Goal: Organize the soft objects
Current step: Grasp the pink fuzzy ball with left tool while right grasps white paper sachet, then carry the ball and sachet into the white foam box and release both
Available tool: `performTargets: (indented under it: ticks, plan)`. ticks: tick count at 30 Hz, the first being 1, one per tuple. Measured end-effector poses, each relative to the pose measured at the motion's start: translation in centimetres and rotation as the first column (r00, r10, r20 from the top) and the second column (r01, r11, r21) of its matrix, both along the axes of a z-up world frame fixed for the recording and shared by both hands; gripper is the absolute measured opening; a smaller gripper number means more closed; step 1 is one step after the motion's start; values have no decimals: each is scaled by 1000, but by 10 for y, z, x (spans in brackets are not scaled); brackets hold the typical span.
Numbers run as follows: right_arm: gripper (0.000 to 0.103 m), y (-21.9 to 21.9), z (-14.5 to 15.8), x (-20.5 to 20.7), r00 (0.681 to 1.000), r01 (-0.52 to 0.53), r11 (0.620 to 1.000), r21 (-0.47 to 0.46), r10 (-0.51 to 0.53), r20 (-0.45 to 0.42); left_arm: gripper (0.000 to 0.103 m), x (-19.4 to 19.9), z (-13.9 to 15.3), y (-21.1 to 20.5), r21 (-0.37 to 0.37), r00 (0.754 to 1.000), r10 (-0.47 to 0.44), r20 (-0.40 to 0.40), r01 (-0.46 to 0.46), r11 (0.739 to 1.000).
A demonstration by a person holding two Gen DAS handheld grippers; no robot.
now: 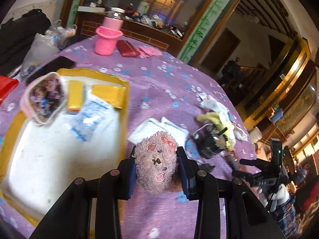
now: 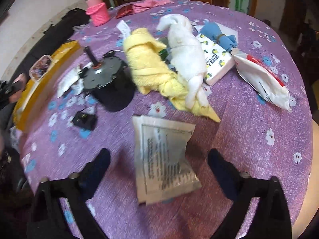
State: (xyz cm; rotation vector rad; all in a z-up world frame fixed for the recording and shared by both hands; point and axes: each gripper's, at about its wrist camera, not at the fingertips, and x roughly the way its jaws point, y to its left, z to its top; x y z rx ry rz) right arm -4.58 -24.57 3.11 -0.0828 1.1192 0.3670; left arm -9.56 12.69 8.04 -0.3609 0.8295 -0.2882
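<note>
My left gripper (image 1: pixel 157 152) is shut on a fuzzy pink plush toy (image 1: pixel 157 169) with an embroidered face, held just right of a yellow-edged box (image 1: pixel 121 83) with a white inside. My right gripper (image 2: pixel 159 155) is open and points down at the purple floral tablecloth (image 2: pixel 249 129). A flat clear packet (image 2: pixel 165 159) with printed text lies between its fingers, and neither pad touches it. Beyond it lie a rolled yellow towel (image 2: pixel 147 67), a rolled white towel (image 2: pixel 187 57) and a blue cloth (image 2: pixel 217 33).
The box holds a cartoon-print pouch (image 1: pixel 45 97), yellow packets (image 1: pixel 109 95) and a blue-white packet (image 1: pixel 87 119). A black motor (image 2: pixel 107 79), tissue pack (image 2: pixel 217 61) and white pouch (image 2: pixel 263 79) lie on the table. A pink crocheted holder (image 2: pixel 97 14) stands at the back.
</note>
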Motion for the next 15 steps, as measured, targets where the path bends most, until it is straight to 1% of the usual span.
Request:
performTargets:
  ticks: [1, 2, 3, 4, 6, 11, 15]
  plan:
    - [79, 2, -5, 3, 1000, 18, 1000, -14, -18, -9, 38, -1, -1, 5, 12, 1000, 12, 2, -12, 1000]
    - [68, 2, -3, 3, 1000, 29, 999, -30, -28, 14, 38, -2, -3, 10, 17, 1000, 26, 0, -26, 1000]
    - [52, 4, -2, 5, 999, 41, 998, -44, -40, 22, 38, -2, -5, 17, 12, 999, 34, -1, -34, 999]
    - [43, 5, 0, 6, 998, 55, 998, -34, -54, 22, 38, -3, -6, 26, 0, 999, 48, 0, -48, 999]
    - [35, 6, 3, 8, 998, 69, 997, 25, -69, 10, 38, -6, -5, 36, -12, 998, 65, 8, -65, 998]
    - [34, 10, 14, -10, 994, 98, 994, 47, -100, 36, 38, -19, -4, 60, -27, 995, 97, 34, -96, 995]
    - [34, 20, 40, -30, 992, 89, 993, 74, -95, 78, 38, -29, -10, 86, -31, 989, 144, 29, -144, 989]
